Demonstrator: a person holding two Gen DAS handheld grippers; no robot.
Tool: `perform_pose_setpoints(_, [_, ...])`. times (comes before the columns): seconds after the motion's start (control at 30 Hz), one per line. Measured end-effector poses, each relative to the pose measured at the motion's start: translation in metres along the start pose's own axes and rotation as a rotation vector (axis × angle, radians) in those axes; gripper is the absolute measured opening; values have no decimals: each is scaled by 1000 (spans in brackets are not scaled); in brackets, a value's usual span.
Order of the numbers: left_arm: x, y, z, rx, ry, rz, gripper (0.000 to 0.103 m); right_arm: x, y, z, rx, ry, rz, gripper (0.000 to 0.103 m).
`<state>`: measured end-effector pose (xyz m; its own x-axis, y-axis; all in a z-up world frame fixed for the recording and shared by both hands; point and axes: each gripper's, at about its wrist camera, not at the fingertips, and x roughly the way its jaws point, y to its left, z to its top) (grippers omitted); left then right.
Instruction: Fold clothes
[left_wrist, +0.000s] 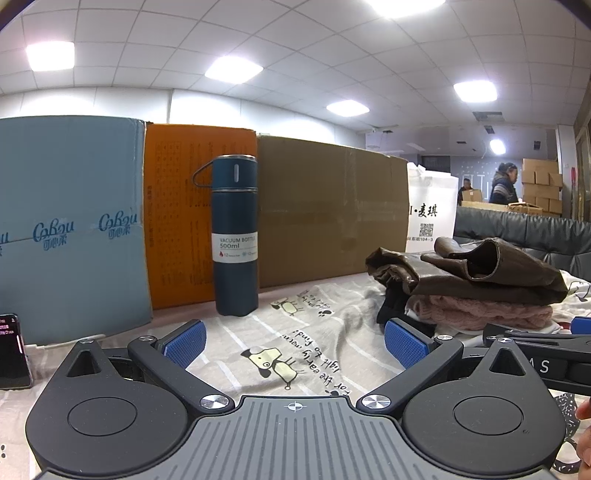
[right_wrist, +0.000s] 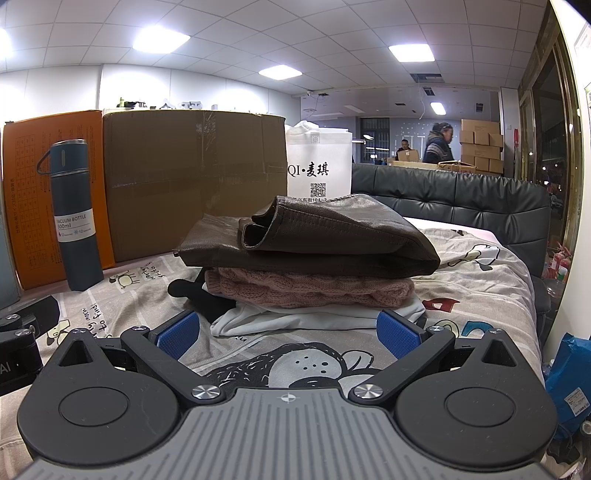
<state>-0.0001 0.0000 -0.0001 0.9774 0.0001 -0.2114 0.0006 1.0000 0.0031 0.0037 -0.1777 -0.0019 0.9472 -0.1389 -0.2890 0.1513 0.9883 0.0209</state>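
A stack of folded clothes lies on the bed: a brown leather garment (right_wrist: 325, 236) on top, a pink knit sweater (right_wrist: 310, 291) under it, a white garment (right_wrist: 306, 317) and a black one (right_wrist: 207, 299) at the bottom. The stack also shows at the right of the left wrist view (left_wrist: 472, 273). A beige garment with a cartoon dog print (right_wrist: 295, 365) lies flat just in front of my right gripper (right_wrist: 290, 336), which is open and empty. My left gripper (left_wrist: 295, 341) is open and empty over the printed bedsheet (left_wrist: 280, 332), left of the stack.
A dark blue vacuum bottle (left_wrist: 236, 236) stands by blue (left_wrist: 70, 221), orange (left_wrist: 177, 214) and brown cardboard boxes (left_wrist: 332, 210) along the back. A white bag (right_wrist: 319, 166) and grey headboard (right_wrist: 461, 199) lie behind the stack. A phone (left_wrist: 13, 350) lies at left.
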Motion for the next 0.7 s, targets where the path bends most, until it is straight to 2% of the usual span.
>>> perform_pose_setpoints(0.7, [0, 1, 0, -6, -4, 15, 103, -2, -2, 0, 11, -7, 4, 103])
